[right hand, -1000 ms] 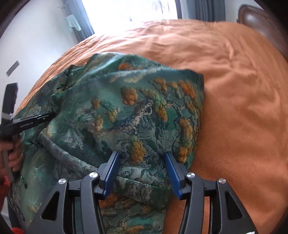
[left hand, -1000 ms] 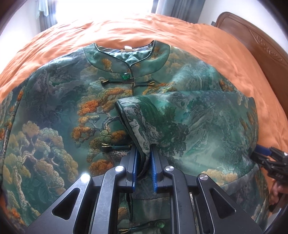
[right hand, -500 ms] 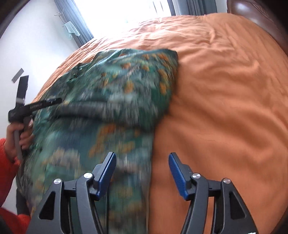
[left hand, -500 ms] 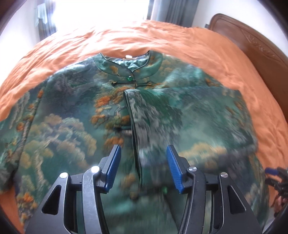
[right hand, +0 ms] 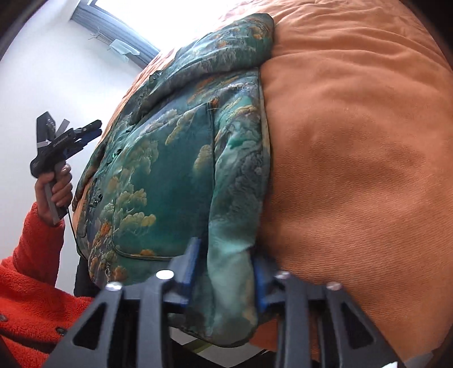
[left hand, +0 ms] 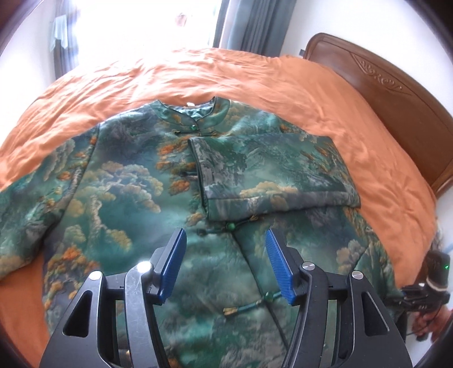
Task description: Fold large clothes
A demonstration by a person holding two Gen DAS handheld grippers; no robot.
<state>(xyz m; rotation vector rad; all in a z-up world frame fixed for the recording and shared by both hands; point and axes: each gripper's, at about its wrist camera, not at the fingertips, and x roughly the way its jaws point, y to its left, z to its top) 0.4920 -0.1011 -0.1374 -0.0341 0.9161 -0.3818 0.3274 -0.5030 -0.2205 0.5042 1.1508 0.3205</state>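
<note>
A green jacket (left hand: 119, 198) with a cloud and pine print lies face up on the bed, collar at the far side. Its right sleeve (left hand: 271, 172) is folded across the chest. My left gripper (left hand: 225, 237) hovers above the lower front with its jaws opening and nothing between them. In the right wrist view the jacket (right hand: 170, 169) runs away from me, and my right gripper (right hand: 226, 252) is closing on a thick fold of its near corner, pads pressing the cloth. The left gripper (right hand: 85, 133) shows there at the far side, held by a hand.
An orange bedspread (left hand: 254, 73) covers the bed around the jacket. A carved wooden headboard (left hand: 382, 85) stands at the right. A bright window with grey curtains (left hand: 254, 25) is behind the bed. The person's red fleece sleeve (right hand: 34, 269) fills the lower left of the right wrist view.
My left gripper let go of the sleeve cuff, opened and drew back and up. My right gripper slid along the jacket's side to its near corner and shut on the cloth.
</note>
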